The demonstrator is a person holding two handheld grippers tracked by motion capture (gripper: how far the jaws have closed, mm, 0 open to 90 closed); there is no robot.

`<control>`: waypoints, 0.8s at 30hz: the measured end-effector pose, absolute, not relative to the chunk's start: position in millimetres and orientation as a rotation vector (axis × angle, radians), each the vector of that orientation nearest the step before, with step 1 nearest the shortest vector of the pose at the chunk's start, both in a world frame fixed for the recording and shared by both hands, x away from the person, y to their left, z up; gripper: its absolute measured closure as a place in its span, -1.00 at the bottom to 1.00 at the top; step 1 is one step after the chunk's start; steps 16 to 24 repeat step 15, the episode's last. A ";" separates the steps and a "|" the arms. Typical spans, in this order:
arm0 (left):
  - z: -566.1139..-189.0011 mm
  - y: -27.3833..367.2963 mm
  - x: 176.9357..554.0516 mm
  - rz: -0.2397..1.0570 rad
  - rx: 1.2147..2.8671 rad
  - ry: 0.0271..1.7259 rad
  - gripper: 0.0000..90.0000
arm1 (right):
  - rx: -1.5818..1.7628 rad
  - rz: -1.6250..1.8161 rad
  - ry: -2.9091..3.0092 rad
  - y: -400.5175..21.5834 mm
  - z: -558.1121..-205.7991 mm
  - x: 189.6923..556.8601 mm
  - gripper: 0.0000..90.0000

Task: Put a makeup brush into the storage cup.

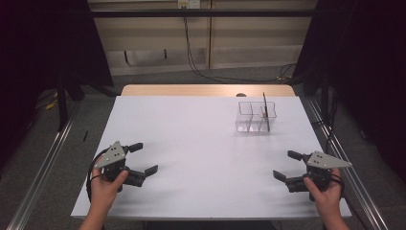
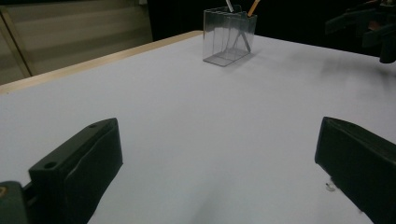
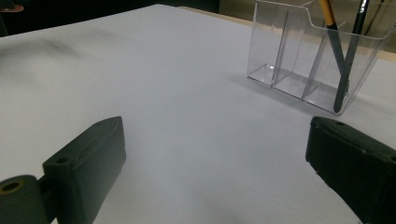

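Both tongs wide, empty, low over the tabletop (image 1: pixel 201 143). Clear holder (image 1: pixel 256 116) with pens (image 3: pixel 348 60) stands ahead of the right tongs (image 1: pixel 288 166), nearer these than the left tongs (image 1: pixel 143 158); pens nearly upright.

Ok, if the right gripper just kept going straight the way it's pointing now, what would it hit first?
Probably nothing soon. The right gripper points across the bare white table toward its left side. The clear plastic organizer sits off to the right of its line, so it would likely pass it, though depth is hard to judge.
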State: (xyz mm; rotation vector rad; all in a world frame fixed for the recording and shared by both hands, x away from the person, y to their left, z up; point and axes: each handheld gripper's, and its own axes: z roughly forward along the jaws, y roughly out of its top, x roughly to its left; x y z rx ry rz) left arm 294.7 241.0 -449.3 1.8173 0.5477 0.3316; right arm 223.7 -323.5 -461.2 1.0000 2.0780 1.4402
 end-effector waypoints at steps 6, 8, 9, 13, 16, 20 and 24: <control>-449.7 240.6 294.9 0.331 1.821 0.544 -0.98 | 0.993 1.441 2.077 -324.1 -460.9 222.9 -0.90; -449.8 240.2 294.9 0.330 1.822 0.543 -0.99 | 0.992 1.441 2.077 -324.3 -460.9 222.7 -0.90; -449.9 240.1 294.8 0.329 1.822 0.543 -0.99 | 0.990 1.441 2.077 -324.3 -460.8 222.6 -0.90; -450.1 239.7 294.8 0.322 1.820 0.545 -0.99 | 0.987 1.440 2.077 -324.4 -460.5 222.3 -0.90; -450.1 239.7 294.9 0.322 1.820 0.546 -0.99 | 0.986 1.441 2.079 -324.4 -460.7 222.3 -0.90; -450.1 239.7 294.9 0.322 1.820 0.546 -0.99 | 0.986 1.441 2.079 -324.4 -460.7 222.3 -0.90; -450.1 239.7 294.9 0.322 1.820 0.546 -0.99 | 0.986 1.441 2.079 -324.4 -460.7 222.3 -0.90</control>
